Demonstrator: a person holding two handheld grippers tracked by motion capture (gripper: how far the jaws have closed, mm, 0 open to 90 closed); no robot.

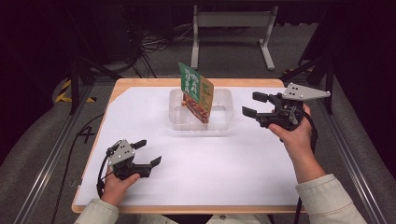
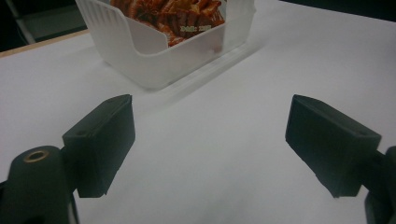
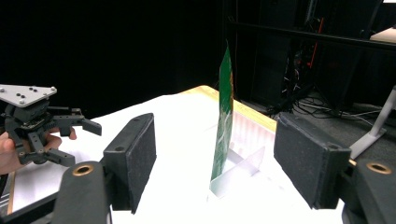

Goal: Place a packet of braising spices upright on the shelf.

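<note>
A green food pouch (image 1: 198, 91) with a picture of red-brown food stands upright in a clear plastic bin (image 1: 223, 122) at the table's far middle. My left gripper (image 1: 146, 152) rests low at the near left, open, its jaws apart and nothing between them. The left gripper view looks over white table at the bin (image 2: 140, 60) and the pouch's lower part (image 2: 177, 18). My right gripper (image 1: 257, 103) is held up just right of the bin, open and apart from it. In the right gripper view the pouch (image 3: 224, 121) stands edge-on between the wide jaws, farther off.
White paper (image 1: 210, 163) covers the wooden table (image 1: 140, 83). Beyond the far edge stands a white metal frame (image 1: 232, 28) with cables (image 1: 149, 46) on the floor. Metal rails (image 1: 51, 154) run along both sides. The left gripper (image 3: 37, 123) appears in the right gripper view.
</note>
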